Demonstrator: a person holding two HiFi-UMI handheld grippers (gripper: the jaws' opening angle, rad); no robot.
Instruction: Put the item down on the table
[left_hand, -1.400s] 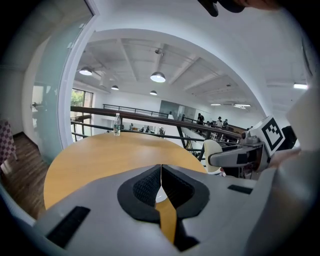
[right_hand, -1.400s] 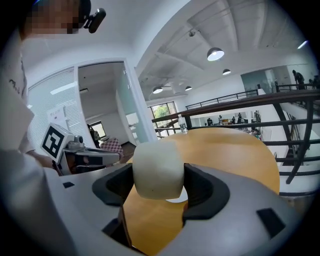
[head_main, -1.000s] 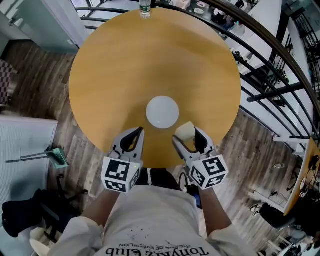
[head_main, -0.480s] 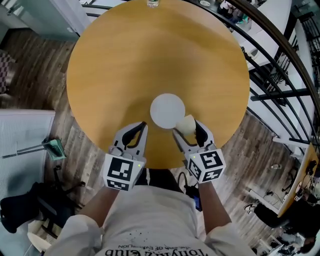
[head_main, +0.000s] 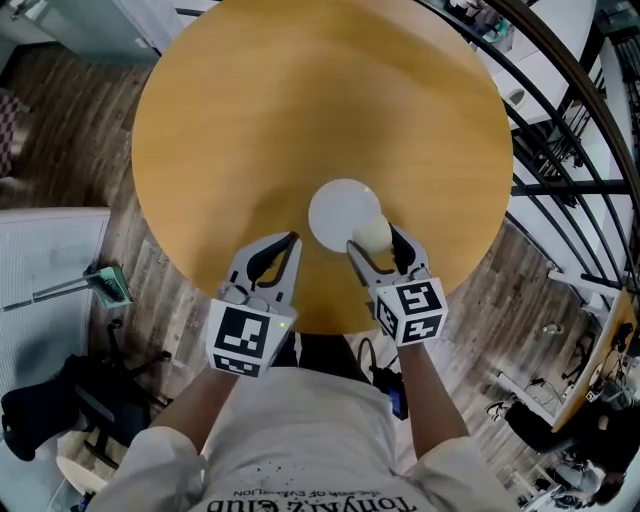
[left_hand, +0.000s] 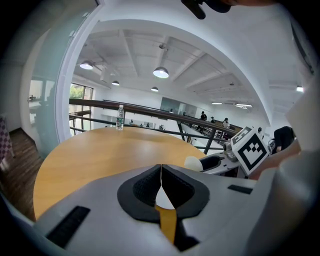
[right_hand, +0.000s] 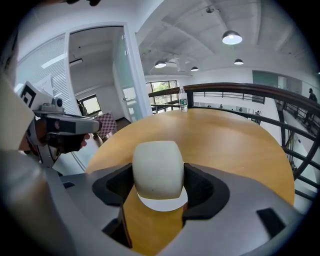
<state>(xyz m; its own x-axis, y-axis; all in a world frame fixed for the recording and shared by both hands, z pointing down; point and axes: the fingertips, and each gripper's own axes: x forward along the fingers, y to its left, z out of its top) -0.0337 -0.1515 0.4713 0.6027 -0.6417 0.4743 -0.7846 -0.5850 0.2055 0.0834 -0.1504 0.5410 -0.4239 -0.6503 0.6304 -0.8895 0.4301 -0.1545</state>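
My right gripper (head_main: 376, 240) is shut on a cream, rounded cup-like item (head_main: 373, 235); the item (right_hand: 158, 167) fills the gap between the jaws in the right gripper view. It hangs over the near right edge of a white round disc (head_main: 337, 210) lying on the round wooden table (head_main: 300, 110). The disc (right_hand: 163, 203) shows just below the item. My left gripper (head_main: 284, 246) hovers over the table's near edge, left of the disc, with its jaws (left_hand: 161, 172) shut on nothing.
A water bottle (right_hand: 183, 98) stands at the table's far edge. A black metal railing (head_main: 560, 150) curves round the right side. On the wooden floor at left lie a green-ended tool (head_main: 108, 285) and a black object (head_main: 40, 415).
Both grippers have moved forward over the table. The item in the right gripper now overlaps the white disc's edge; before, it was short of it.
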